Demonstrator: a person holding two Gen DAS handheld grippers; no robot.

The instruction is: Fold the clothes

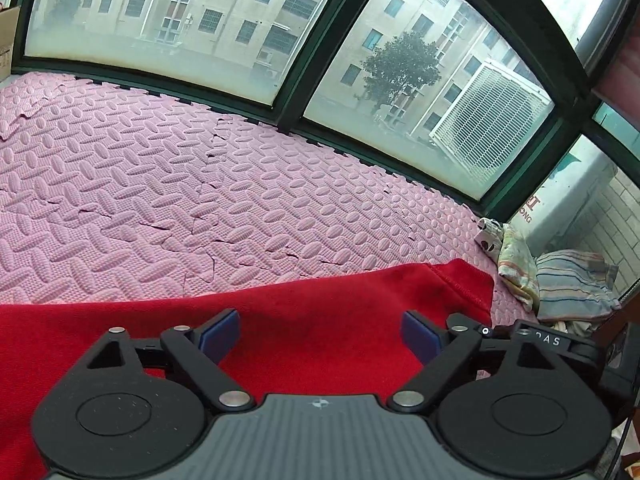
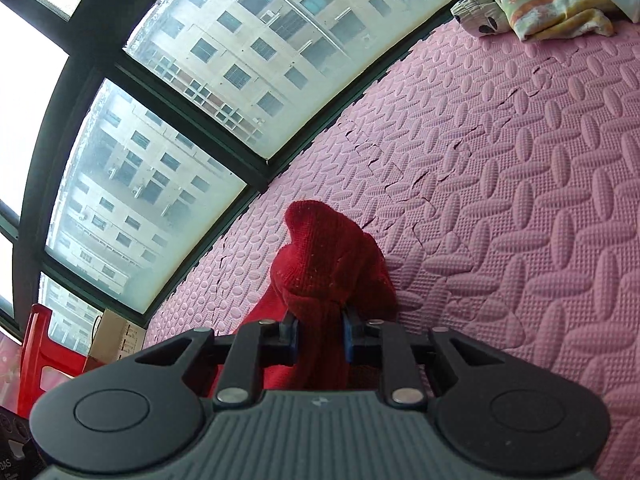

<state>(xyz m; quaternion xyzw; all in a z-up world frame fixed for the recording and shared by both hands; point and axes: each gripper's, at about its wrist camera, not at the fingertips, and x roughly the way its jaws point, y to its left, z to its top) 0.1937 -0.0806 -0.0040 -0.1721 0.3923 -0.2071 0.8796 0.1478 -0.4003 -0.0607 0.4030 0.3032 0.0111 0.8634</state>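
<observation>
A red knit garment [image 1: 320, 300] lies spread on the pink foam mat [image 1: 200, 184] in the left wrist view. My left gripper [image 1: 320, 334] is open just above it, its blue pads wide apart and holding nothing. In the right wrist view my right gripper [image 2: 320, 336] is shut on a bunched part of the red garment [image 2: 324, 256], which sticks up past the fingertips above the mat [image 2: 520, 200].
Large dark-framed windows [image 1: 288, 80] border the mat's far edge. Folded patterned and striped cloths [image 1: 560, 284] are piled in the corner, also in the right wrist view [image 2: 552, 4]. A red stool [image 2: 40, 344] and a cardboard box [image 2: 116, 340] stand at the left.
</observation>
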